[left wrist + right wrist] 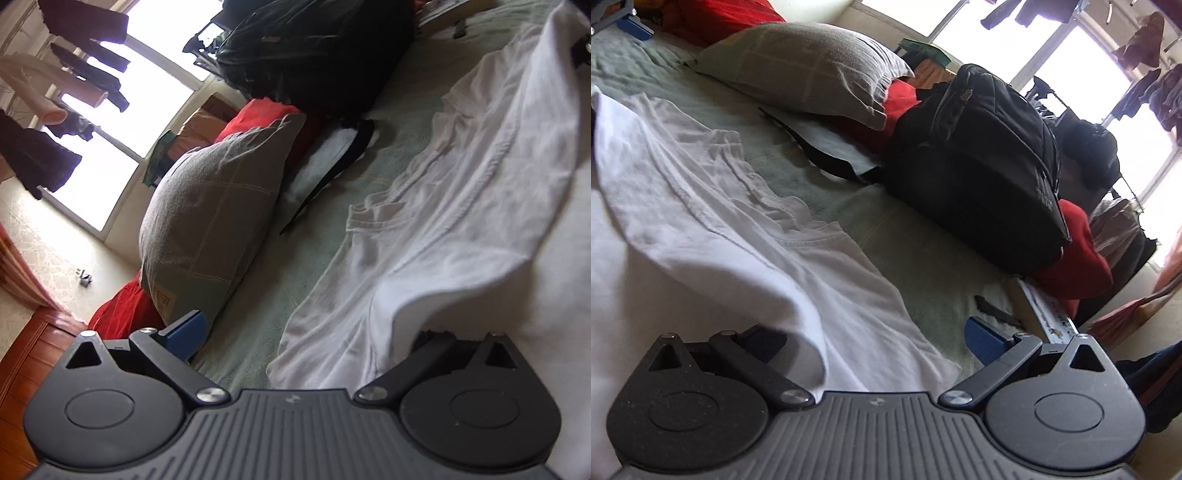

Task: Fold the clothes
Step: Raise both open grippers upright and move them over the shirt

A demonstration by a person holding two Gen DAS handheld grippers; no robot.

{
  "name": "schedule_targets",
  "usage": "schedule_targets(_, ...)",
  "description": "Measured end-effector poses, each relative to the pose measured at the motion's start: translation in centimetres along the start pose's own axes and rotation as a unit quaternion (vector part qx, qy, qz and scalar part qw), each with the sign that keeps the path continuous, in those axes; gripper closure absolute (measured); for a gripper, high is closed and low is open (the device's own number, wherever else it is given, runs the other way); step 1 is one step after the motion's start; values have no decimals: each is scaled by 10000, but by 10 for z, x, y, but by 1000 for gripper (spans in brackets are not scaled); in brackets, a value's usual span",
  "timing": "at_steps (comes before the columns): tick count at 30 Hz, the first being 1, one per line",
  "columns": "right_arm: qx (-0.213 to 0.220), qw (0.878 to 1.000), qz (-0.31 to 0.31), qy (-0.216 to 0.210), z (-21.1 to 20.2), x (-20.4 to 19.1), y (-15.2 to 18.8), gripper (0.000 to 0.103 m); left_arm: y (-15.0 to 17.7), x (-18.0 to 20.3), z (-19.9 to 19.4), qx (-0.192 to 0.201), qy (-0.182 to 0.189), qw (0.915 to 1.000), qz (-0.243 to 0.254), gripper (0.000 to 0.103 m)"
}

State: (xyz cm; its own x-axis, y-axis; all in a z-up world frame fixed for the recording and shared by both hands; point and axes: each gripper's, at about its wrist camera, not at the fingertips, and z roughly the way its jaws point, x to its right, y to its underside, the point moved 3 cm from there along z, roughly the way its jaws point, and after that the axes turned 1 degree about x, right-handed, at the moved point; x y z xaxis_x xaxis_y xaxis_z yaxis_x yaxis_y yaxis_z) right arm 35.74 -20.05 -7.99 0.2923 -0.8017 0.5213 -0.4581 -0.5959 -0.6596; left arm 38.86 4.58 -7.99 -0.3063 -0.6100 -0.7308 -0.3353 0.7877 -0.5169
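While a white T-shirt point(461, 206) lies spread across a bed point(325, 206) covered in pale green fabric, two sets of hand-held tongs sit low at its near edge. Seen from the left wrist, the left tongs point(306, 332) are spread wide: one blue fingertip point(186, 334) shows clear over the bed cover, while the other is hidden under a raised fold of the shirt. Whether that fold is pinched cannot be told.

Seen from the right wrist, the right tongs point(871, 339) are also spread wide. One blue fingertip point(988, 341) rests over the green cover just beside the shirt point(713, 221); the other is half covered by a lifted flap of white cloth.

The shirt's collar lies toward the middle of the bed, with wrinkles running along its length. Beyond it, a grey pillow point(214, 218) leans on a red blanket point(122, 314). A large black backpack point(982, 166) rests on the bed next to the pillow. Dark clothes point(81, 48) hang before a bright window point(155, 81) at the back.
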Motion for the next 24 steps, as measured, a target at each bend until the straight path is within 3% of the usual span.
schedule_targets(6,271,9966,271,-734,-54,20,16,0,13,-12,-53,90,639,9970,-424,3)
schedule_targets(10,504,9849,629,-1531,-79,17,20,0,10,-10,-82,189,1479,9828,-1091,3)
schedule_targets(12,608,9755,742,-1981,-87,9,20,0,6,-7,-87,210,2143,9637,-1578,3)
schedule_targets(16,607,9476,1045,-2958,-89,-14,18,0,5,6,-76,94,3288,9118,-2459,3)
schedule_targets(20,308,9208,1392,-3630,-75,-34,20,0,10,15,-47,-210,3701,8805,-2954,3)
schedule_targets(22,130,9176,1543,-3661,-62,-36,23,0,13,14,-33,-390,3754,8705,-3158,3)
schedule_targets(24,0,9201,1695,-3531,-50,-32,23,0,11,9,-25,-413,3626,8746,-3193,3)
